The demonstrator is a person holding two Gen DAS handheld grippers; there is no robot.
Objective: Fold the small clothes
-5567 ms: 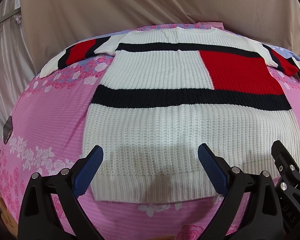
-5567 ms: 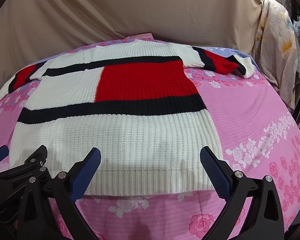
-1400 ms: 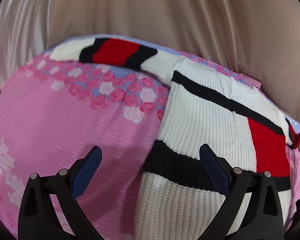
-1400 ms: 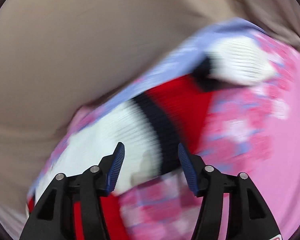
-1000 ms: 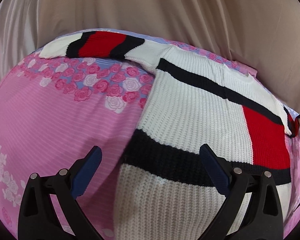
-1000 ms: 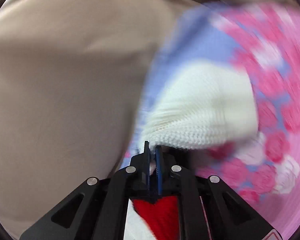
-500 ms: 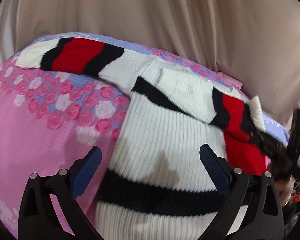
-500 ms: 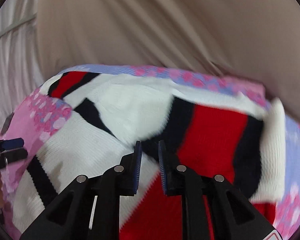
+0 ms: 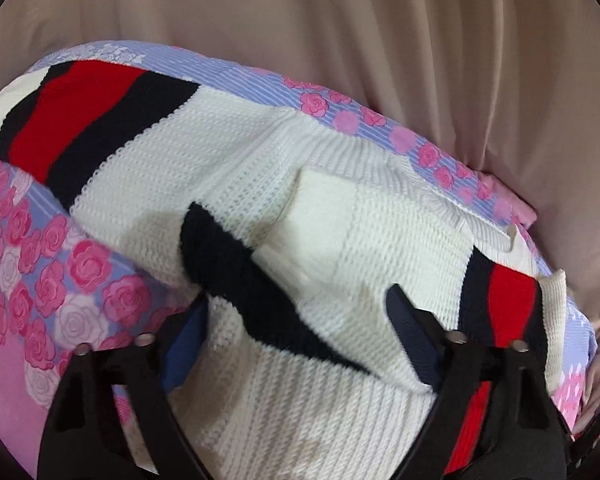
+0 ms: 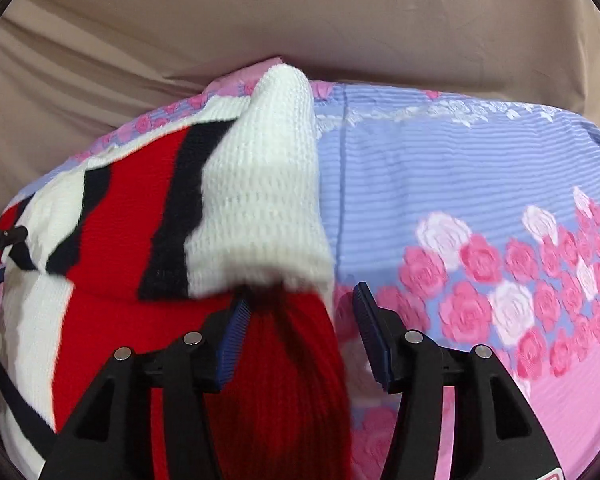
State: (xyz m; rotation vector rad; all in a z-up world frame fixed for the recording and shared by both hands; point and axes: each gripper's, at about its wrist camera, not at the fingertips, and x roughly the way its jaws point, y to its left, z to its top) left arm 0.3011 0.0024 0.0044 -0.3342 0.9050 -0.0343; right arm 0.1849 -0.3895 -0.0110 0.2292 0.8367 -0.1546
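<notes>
A white knit sweater (image 9: 284, 208) with black and red bands lies on the flowered bed sheet (image 9: 40, 284). Its left sleeve (image 9: 80, 108) lies stretched out to the left. Its right sleeve (image 10: 256, 184) is folded back over the red chest panel (image 10: 284, 380), cuff end toward the middle; it also shows in the left wrist view (image 9: 500, 304). My left gripper (image 9: 300, 332) is open, its fingers straddling the sweater near the left shoulder. My right gripper (image 10: 300, 332) is open just behind the folded sleeve's white part, holding nothing.
A beige curtain (image 10: 300, 12) hangs close behind the bed's far edge. Blue and pink flowered sheet (image 10: 480, 200) spreads to the right of the sweater.
My right gripper carried the right sleeve over the chest, then opened and let it go. My left gripper moved closer to the left shoulder and narrowed somewhat.
</notes>
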